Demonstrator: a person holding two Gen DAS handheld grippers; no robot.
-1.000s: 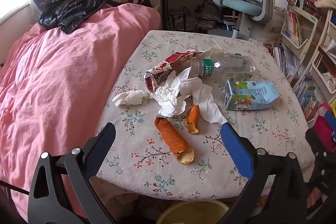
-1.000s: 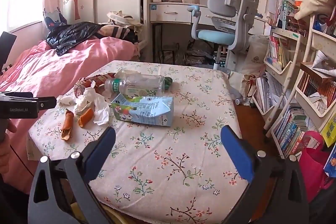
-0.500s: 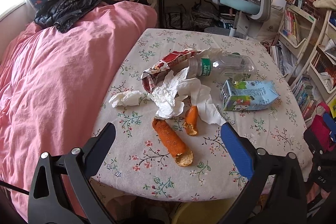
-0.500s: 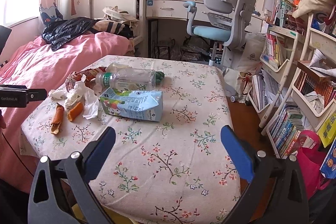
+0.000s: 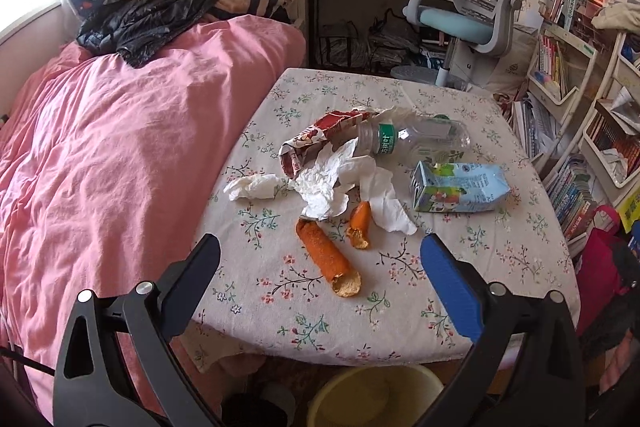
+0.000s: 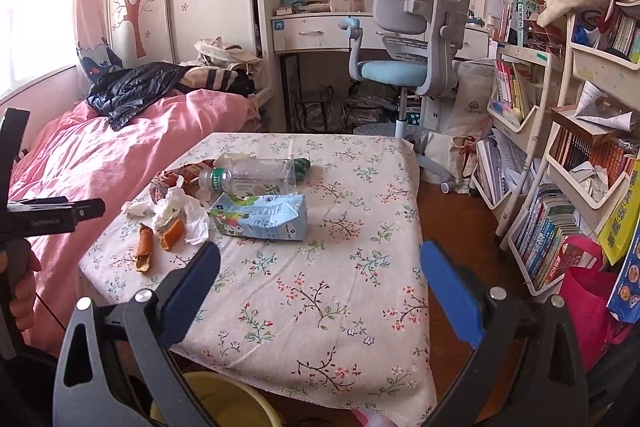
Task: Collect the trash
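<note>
Trash lies on the floral table: two orange peels, crumpled white tissues, a red snack wrapper, a clear plastic bottle and a blue drink carton. My left gripper is open and empty, held above the table's near edge, with the long peel between its fingers. My right gripper is open and empty above the table's near right part. The carton, the bottle and the peels lie to its far left.
A yellow bin stands on the floor under the table's near edge; it also shows in the right wrist view. A pink bed is at the left. A desk chair and bookshelves are behind and to the right.
Both grippers have pulled back and risen a little, so the table looks farther away. The trash has not moved. Both stay open.
</note>
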